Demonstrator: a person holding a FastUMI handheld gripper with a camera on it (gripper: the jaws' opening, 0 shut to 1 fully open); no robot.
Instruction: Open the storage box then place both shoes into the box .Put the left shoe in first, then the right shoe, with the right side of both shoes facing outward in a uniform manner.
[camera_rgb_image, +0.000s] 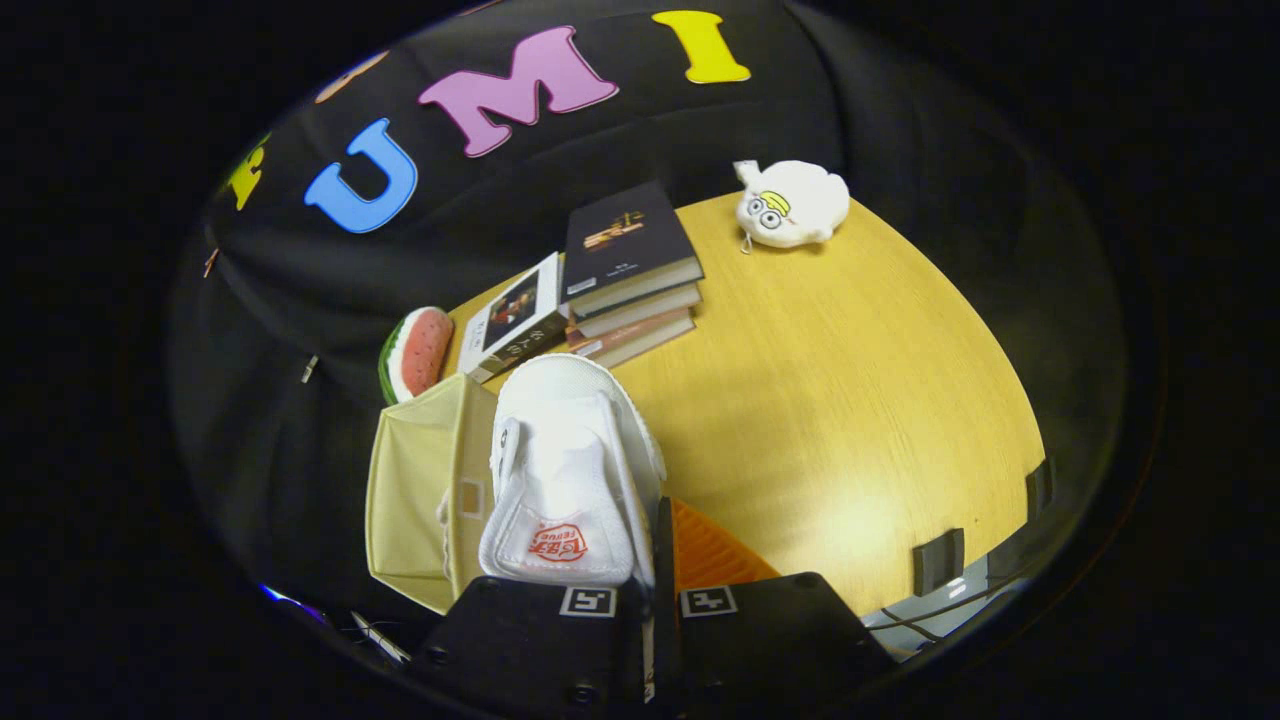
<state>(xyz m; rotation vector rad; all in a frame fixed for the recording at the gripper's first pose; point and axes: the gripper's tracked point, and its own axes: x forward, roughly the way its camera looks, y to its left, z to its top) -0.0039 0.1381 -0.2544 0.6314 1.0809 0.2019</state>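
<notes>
Gripper view: fingers (650, 600) pinch the white shoe (570, 470), red tongue logo unreadable, beside storage box (420, 490).

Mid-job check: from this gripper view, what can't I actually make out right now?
- Storage box: the white shoe covers much of its opening, so what lies inside is hidden.
- Gripper: its fingers sit close together at the shoe's heel; whether both press on it cannot be told.
- Orange ridged piece: partly behind a finger, unidentifiable.
- Which shoe this is: unclear from behind.
</notes>
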